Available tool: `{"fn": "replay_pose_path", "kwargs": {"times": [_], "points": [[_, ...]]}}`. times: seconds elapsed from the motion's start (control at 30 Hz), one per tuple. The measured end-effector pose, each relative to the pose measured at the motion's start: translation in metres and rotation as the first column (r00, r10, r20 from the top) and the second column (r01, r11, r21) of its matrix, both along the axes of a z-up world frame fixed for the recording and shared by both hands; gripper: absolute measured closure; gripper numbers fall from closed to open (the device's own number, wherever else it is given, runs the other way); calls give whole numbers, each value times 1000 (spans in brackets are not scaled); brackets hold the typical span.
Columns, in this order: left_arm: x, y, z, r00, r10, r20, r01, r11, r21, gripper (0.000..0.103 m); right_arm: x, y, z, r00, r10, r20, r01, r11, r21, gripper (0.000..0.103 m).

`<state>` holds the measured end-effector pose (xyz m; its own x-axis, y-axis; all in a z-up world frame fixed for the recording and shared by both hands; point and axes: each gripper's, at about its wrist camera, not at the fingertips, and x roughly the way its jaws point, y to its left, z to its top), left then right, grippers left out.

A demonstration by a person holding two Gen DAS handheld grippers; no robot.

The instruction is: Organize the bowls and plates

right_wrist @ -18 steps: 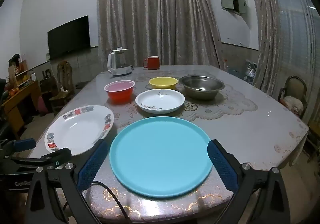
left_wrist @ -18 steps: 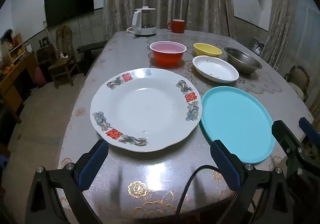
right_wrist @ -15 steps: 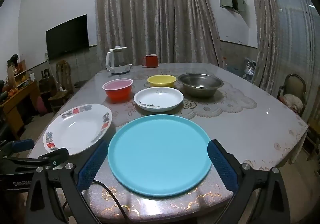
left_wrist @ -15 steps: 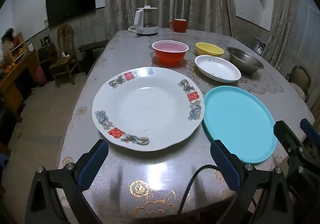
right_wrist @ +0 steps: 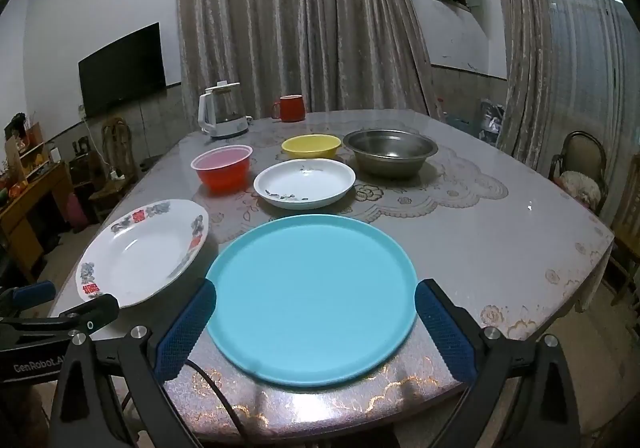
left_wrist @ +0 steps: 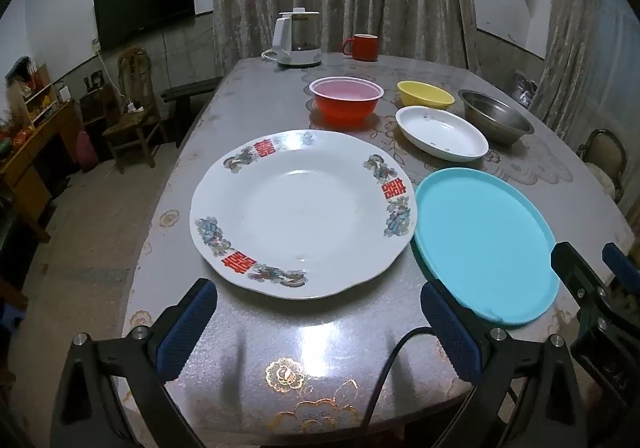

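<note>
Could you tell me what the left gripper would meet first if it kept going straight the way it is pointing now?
Most likely the near rim of the patterned white plate, which lies centred ahead of the open left gripper. Only bare table sits between them, though depth is hard to judge.

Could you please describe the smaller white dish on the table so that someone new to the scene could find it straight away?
Start at the big turquoise plate at the table's near edge and look just beyond it, towards the curtains. There sits the small white dish, in front of the yellow bowl, between the red bowl and the steel bowl. It is the only shallow white one there, faintly speckled.
</note>
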<state>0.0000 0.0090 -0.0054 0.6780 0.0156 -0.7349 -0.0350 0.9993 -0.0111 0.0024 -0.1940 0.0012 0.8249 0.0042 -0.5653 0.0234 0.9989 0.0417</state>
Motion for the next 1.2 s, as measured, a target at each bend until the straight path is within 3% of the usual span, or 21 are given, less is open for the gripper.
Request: {"fn": "replay_pose_path", "kwargs": {"times": [1.2], "points": [[0,-5,-5,1000,6,-13,-5,1000,19,0,5,-9,-7,999,-19,-42,20,999,26,1]]}}
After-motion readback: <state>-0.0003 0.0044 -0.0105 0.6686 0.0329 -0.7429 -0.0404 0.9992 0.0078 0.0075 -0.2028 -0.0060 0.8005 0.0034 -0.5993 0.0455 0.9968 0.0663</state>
